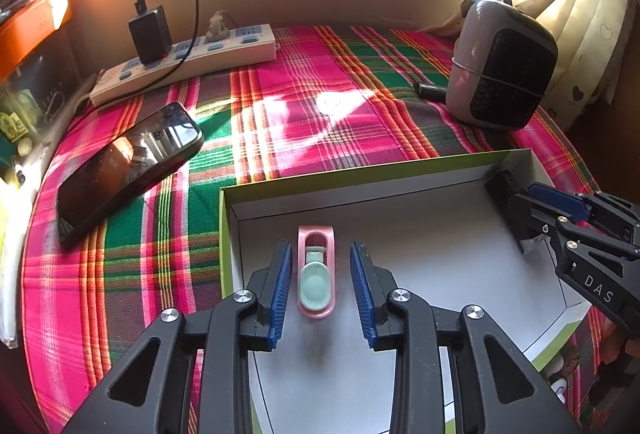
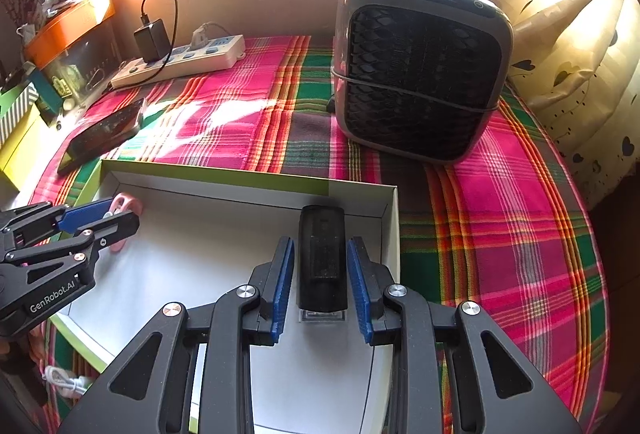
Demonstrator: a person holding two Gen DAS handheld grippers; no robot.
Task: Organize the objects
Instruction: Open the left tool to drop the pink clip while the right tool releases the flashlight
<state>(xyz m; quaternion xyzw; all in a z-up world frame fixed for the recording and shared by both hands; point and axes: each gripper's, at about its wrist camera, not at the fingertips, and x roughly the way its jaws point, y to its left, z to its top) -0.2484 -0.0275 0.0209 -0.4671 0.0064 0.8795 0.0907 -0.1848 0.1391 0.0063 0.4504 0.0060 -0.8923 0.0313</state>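
A shallow white box with a green rim [image 1: 360,173] lies on the plaid cloth. A small pink oval case with a pale green insert [image 1: 316,278] rests on the box floor near its left wall. My left gripper [image 1: 320,248] straddles it, open, with a gap between each blue pad and the case. My right gripper [image 2: 320,240] is shut on a black oblong block [image 2: 322,254] at the box's far right corner, the block's far end against the wall. The left wrist view shows the right gripper [image 1: 516,202] at the right edge.
A black phone [image 1: 128,162] lies left of the box. A white power strip [image 1: 192,58] with a black charger sits at the back left. A grey heater [image 2: 420,66] stands behind the box's right corner. Cream curtain [image 2: 568,54] hangs at the right.
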